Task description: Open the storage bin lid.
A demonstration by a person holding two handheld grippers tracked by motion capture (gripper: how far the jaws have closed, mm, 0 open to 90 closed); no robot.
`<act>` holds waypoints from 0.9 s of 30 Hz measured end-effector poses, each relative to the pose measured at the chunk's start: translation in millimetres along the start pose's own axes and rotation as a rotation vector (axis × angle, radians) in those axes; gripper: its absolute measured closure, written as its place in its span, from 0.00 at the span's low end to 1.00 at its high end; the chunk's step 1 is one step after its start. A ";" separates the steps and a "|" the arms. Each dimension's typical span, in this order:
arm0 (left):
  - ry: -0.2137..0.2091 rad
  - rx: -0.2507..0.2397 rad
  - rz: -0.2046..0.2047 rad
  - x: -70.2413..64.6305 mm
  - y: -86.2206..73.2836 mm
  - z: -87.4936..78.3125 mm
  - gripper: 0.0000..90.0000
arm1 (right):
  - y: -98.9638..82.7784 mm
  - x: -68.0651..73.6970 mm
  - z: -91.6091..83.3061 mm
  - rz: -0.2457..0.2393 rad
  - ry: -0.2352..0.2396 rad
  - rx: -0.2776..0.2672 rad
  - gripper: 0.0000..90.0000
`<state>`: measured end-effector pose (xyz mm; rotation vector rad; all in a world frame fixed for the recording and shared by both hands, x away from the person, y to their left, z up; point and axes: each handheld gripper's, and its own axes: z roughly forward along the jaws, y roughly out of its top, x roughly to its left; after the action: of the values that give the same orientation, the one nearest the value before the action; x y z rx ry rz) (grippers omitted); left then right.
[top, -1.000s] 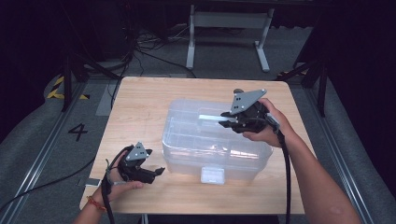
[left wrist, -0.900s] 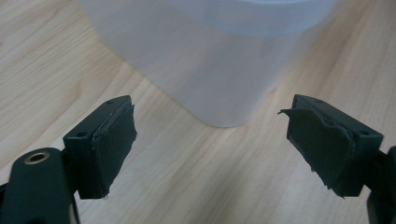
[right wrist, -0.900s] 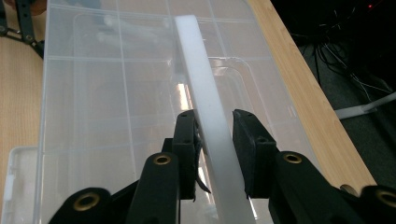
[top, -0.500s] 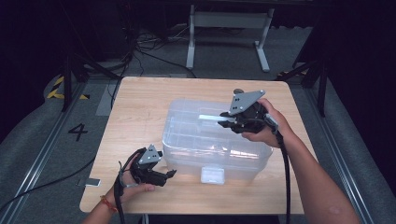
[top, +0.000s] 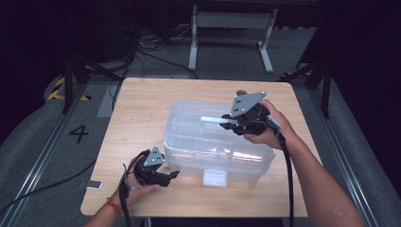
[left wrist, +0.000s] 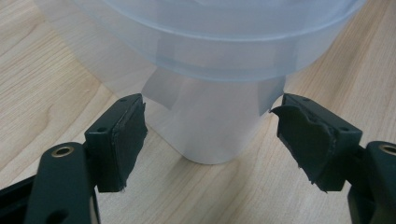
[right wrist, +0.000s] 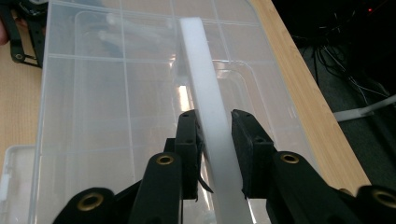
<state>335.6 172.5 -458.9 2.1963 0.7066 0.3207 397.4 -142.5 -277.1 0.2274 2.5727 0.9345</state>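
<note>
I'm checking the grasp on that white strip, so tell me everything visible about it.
The white strip is a long, narrow, flat bar, matte and opaque, perhaps plastic or foam. The right gripper is shut on it partway along its length, jaws pressing its two faces. It stands on edge, extending away from the jaws above the clear plastic box, roughly level. Whether it touches the lid cannot be told.

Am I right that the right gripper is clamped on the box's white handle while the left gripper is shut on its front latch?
Not quite: the left gripper is open, its jaws either side of the latch, as the left gripper view shows. The right gripper is indeed clamped on the white handle of the box.
</note>
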 end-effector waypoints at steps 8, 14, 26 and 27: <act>0.028 -0.005 -0.019 5.1 -1.4 -2.7 0.28 | 4.6 -1.6 1.9 -0.018 0.048 -0.012 0.87; 0.022 -0.001 -0.019 7.0 -1.7 -2.4 0.28 | 6.6 -6.2 2.2 -0.025 0.086 -0.013 0.88; 0.028 0.002 -0.014 6.9 -0.5 -2.9 0.27 | 9.0 -21.2 -0.9 0.003 0.120 -0.022 0.88; 0.030 0.000 -0.006 7.1 0.0 -4.1 0.28 | 9.8 -22.7 -1.0 0.005 0.121 -0.022 0.88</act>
<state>339.6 179.1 -456.2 2.1927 0.7294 0.3517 417.8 -142.0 -263.1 0.1768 2.6708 1.0066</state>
